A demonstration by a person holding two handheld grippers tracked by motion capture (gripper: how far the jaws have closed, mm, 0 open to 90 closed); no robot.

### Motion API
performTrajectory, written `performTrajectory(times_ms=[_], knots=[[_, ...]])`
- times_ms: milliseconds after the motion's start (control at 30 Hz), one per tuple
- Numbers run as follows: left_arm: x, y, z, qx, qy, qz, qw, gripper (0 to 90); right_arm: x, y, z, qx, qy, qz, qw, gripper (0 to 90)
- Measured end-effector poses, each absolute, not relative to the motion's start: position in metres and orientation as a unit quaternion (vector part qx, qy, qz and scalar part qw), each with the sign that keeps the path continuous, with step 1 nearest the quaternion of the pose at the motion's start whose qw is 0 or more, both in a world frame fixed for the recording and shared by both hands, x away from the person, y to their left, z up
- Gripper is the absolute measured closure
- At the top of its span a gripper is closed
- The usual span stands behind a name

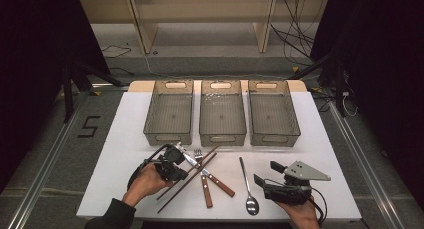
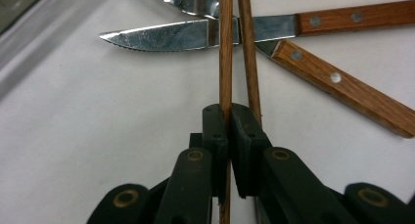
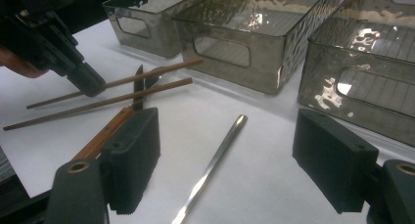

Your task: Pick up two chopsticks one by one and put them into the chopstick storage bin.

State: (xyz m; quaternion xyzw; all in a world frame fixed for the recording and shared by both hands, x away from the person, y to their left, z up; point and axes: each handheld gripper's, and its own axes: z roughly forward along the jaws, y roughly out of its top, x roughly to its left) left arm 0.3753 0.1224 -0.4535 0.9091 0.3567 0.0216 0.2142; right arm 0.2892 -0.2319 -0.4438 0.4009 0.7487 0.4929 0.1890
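Left gripper: your left gripper [image 2: 227,117] has its jaws clamped tight on one chopstick [image 2: 225,48]; the black pads [image 2: 215,131] press it from both sides with no gap showing

Held chopstick: a thin round stick of reddish-brown wood with fine grain; in the left gripper view it runs straight up from between the jaws and crosses over the knife blade [image 2: 156,35]

Second chopstick: the other chopstick [image 2: 248,53] lies just beside the held one, outside the pads, slanting slightly away from it and also passing over the blade

Where on the table: in the high view the chopstick pair [image 1: 187,178] lies diagonally on the white table [image 1: 125,154], in front of the left grey bin [image 1: 169,111], with your left gripper [image 1: 172,164] gripping near the middle of the sticks

Right gripper: your right gripper [image 3: 227,165] stands wide apart, nothing between its pads; the spoon handle [image 3: 210,165] lies on the table in the gap beyond them, untouched

Nearby cutlery: a knife and a fork [image 1: 199,153] with riveted wooden handles [image 2: 342,84] lie crossed under the chopsticks; the spoon [image 1: 248,186] lies apart, nearer your right gripper [image 1: 280,181]

Bins: three grey bins stand in a row at the far side
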Motion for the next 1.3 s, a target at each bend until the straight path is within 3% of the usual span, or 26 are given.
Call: performTrajectory(times_ms=[500,1300], knots=[[0.371,0.132,-0.429,0.904,0.346,0.036,0.25,85.1,0.288,-0.231,-0.443,0.398,0.749,0.495,0.19,26.5],[0.398,0.171,-0.391,0.853,0.396,0.075,0.33,85.2,0.287,-0.232,-0.442,0.392,0.744,0.505,0.194,22.2]])
